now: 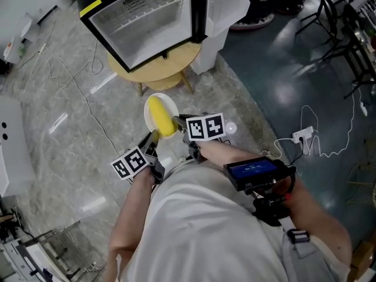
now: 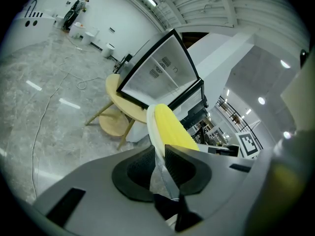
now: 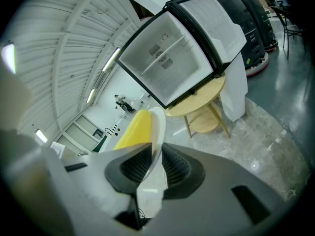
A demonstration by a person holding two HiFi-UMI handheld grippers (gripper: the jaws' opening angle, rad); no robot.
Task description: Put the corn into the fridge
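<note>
A yellow corn cob (image 1: 160, 116) lies on a small white plate (image 1: 153, 106) held up over the floor. My left gripper (image 1: 154, 137) is shut on the plate's near-left rim; my right gripper (image 1: 178, 122) is shut on its right rim. In the left gripper view the corn (image 2: 172, 128) rests on the plate (image 2: 153, 132) seen edge-on between the pads. The right gripper view shows the corn (image 3: 134, 129) and plate (image 3: 158, 127) the same way. Ahead stands the small fridge (image 1: 141, 16) with its door open and its wire shelves bare.
The fridge sits on a round wooden table (image 1: 161, 69) with a lower shelf. White cables (image 1: 82, 93) trail over the marble floor at left. A power strip (image 1: 301, 136) with cords lies at right. Black chair legs (image 1: 346, 40) stand at far right.
</note>
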